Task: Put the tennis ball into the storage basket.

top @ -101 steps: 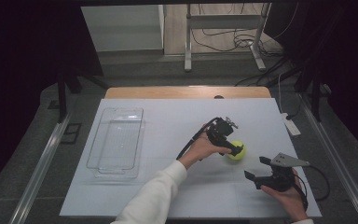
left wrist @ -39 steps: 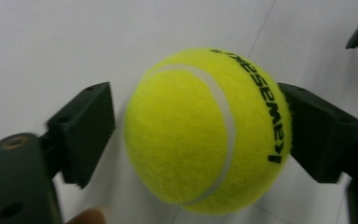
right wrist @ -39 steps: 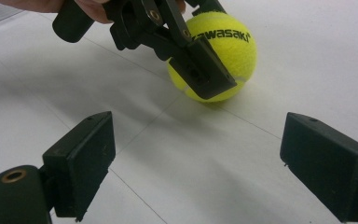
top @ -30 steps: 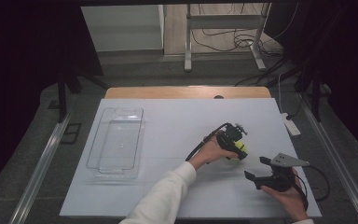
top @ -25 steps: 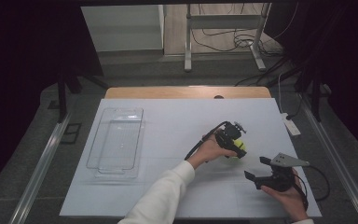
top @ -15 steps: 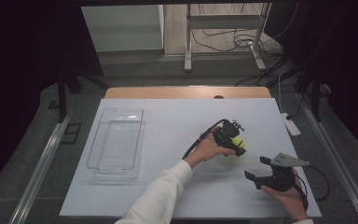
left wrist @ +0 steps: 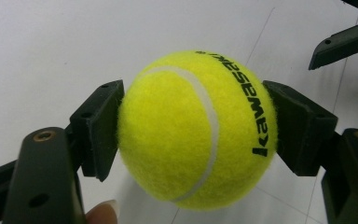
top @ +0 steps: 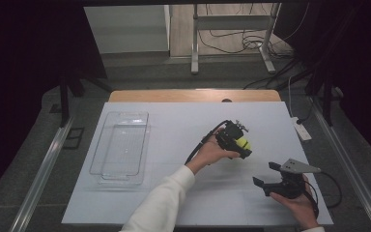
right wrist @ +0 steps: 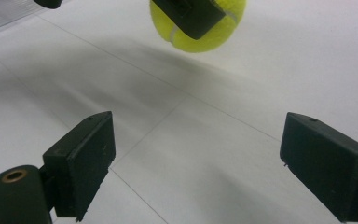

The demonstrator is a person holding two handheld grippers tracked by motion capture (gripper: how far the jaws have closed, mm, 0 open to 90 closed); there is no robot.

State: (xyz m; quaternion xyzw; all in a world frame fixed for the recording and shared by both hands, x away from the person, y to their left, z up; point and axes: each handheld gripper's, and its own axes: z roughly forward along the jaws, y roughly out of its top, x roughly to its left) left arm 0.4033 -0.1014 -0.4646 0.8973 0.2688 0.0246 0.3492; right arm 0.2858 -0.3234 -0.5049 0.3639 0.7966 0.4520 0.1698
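So the left gripper (left wrist: pixel 196 135) has the tennis ball (left wrist: pixel 193 130) pinched square between its two black pads (left wrist: pixel 100 126), one pad on each side of the ball's widest part, and from the right gripper view the ball (right wrist: pixel 200 28) looks to be hanging clear of the white table (right wrist: pixel 261 84) with its shadow underneath. In the high view the ball (top: pixel 243 143) sits right at the tip of the left gripper (top: pixel 235 140), well apart from the clear tray (top: pixel 121 145) off to the far side. The right gripper (right wrist: pixel 205 168) has its jaws spread wide with nothing between them, just parked low near the table. I'd call this the carry step: grab is done, ball is up. Next move probably needs a steady swing across to the tray without easing the squeeze, since a fuzzy round ball can roll out if the pads slip off centre.
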